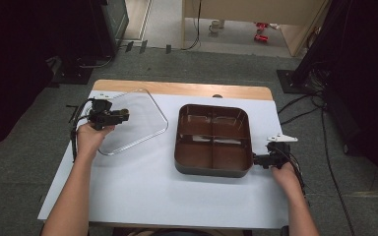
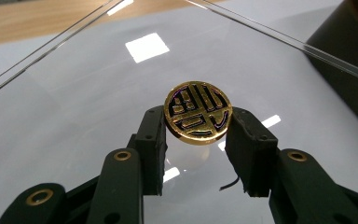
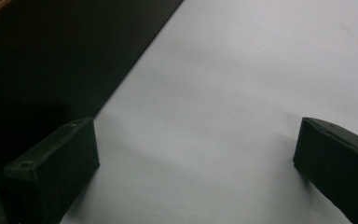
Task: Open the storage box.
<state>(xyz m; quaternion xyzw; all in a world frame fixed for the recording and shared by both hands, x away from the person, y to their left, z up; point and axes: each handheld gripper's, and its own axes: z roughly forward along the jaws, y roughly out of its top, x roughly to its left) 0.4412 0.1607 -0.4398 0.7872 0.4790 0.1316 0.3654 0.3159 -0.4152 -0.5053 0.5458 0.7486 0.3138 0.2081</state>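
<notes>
A clear plastic lid (image 1: 133,120) is being held at the left side of the white table (image 1: 142,191) by the left gripper (image 1: 114,116). In the left gripper view, a round gold badge (image 2: 197,112) fixed on the lid is being pinched between the two black jaws, one pad (image 2: 151,140) pressing on each side of it. The lid is being kept tilted, its far edge raised near the wooden strip (image 1: 177,88) at the back of the table, well apart from the box.

A dark brown box (image 1: 213,140) with four compartments is sitting at the middle of the table, just right of the lid. The right gripper (image 1: 258,159) is being held low at the near right corner of the box, just beside its wall. In the right gripper view, its jaws are being kept spread wide over bare table, with nothing between them and the dark wall of the box (image 3: 51,60) running along the left.
</notes>
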